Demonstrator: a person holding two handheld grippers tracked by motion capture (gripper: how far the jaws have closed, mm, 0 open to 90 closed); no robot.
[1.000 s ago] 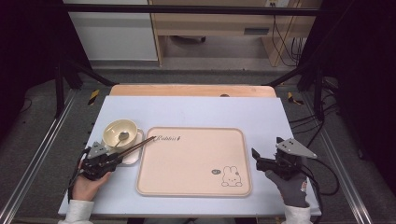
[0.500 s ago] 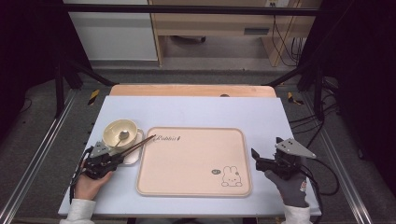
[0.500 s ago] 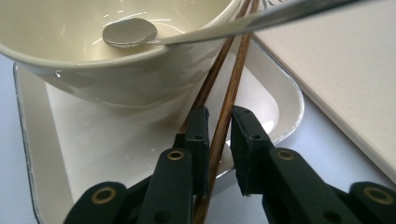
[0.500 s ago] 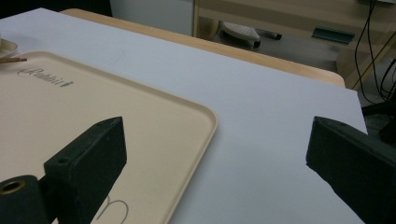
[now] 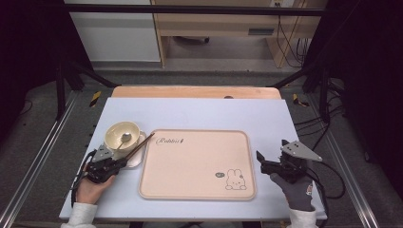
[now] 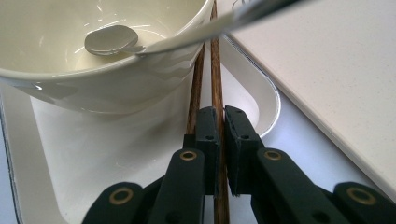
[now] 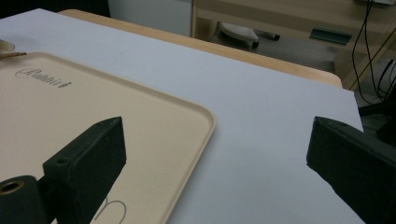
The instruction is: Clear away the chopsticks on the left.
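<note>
Our left tongs [image 6: 220, 140] clamp the chopsticks [image 6: 215, 70], whose long axis runs straight ahead past the bowl [image 6: 93, 56]; our right tongs [image 7: 215, 154] gape, well apart.

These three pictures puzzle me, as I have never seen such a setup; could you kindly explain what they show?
A person sits at a white table and holds a hand-held two-jaw tool in each hand. The high view looks down from above; each of the other two pictures comes from a camera riding on one tool, looking along its black jaws. On the table lie a large beige rectangular tray with a rabbit drawing and, left of it, a small white dish bearing a cream round bowl with a metal spoon inside. The left gripper is closed on a pair of brown wooden chopsticks beside the bowl. The right gripper is open, holding nothing.
</note>
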